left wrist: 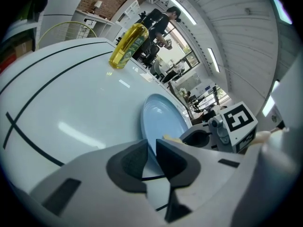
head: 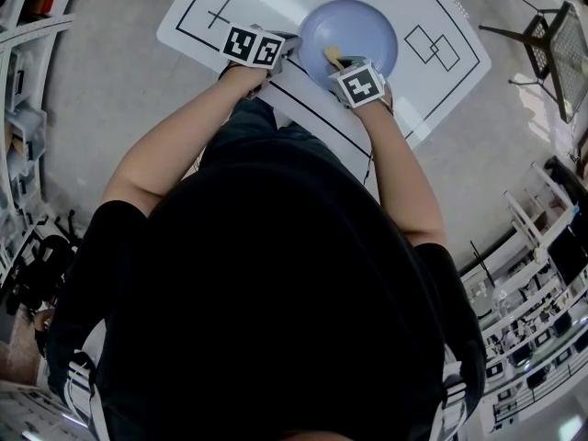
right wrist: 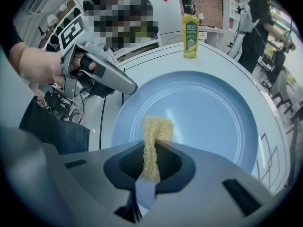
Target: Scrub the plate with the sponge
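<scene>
No legible text or numbers anywhere; label print on the yellow bottle (right wrist: 190,34) too small.

obstacle: bottle (right wrist: 190,28) beyond plate (right wrist: 213,112) | free: plate's far half

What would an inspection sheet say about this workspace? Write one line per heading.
Surface: white table marked with black lines.
Job's things: blue plate flat on the table; yellow sponge over the plate's near part.
Clutter: yellow bottle standing beyond the plate.
Grippers: left gripper clamped on the plate's rim; right gripper clamped on the sponge.
Cables: dark tangle beside the table, details unclear.
Surroundings: shelves, a folding chair, a person standing behind.
</scene>
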Demonstrator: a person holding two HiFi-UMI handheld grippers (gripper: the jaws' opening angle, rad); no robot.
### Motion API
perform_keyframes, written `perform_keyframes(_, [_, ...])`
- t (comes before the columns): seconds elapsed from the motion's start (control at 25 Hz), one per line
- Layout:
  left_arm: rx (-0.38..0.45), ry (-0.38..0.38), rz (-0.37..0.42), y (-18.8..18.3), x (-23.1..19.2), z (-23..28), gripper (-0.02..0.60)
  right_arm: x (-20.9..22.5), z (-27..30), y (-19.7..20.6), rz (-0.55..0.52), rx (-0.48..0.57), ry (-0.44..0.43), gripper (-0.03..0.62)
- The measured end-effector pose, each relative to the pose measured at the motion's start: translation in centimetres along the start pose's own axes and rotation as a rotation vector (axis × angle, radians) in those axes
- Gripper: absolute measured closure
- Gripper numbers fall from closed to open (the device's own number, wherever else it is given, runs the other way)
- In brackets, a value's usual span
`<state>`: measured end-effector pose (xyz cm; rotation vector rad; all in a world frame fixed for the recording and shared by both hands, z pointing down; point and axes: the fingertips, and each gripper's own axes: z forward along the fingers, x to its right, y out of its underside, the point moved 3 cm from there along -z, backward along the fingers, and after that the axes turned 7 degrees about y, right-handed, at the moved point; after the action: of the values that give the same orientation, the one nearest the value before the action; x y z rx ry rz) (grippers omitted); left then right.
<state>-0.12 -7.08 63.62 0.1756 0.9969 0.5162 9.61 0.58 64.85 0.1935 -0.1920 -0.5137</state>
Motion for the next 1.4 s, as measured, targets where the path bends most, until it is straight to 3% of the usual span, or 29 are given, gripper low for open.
perform_keyframes(0.16, [0.02,0.025,0.001,0.2,0.3,-0.2,0.489,0.7,-1.2,-0.5,0.025,0.035,0.012,0.557])
perform_keyframes(0.48, [0.064,-0.013,0.037,-0.3,1.2,-1.9,0.48,1.7,-4.2,-1.6,0.072,0.129,0.012,0.557])
perform_keyframes(0.72, [0.095,-0.042,0.126,-1.4,3.1,-3.4,0.481,3.5,-8.2,-2.5,0.107,0.237,0.056,0.557])
perform_keyframes(0.92, [0.122,-0.023,0.169,-1.7,5.5,-4.4,0.482,4.9,-11.7,-2.6,0.142,0.324,0.084,0.557])
perform_keyframes(1.4, [0.169,-0.064,0.318,-3.5,9.9,-8.4,0.483,6.0,-18.9,-1.6,0.152,0.455,0.145,0.557])
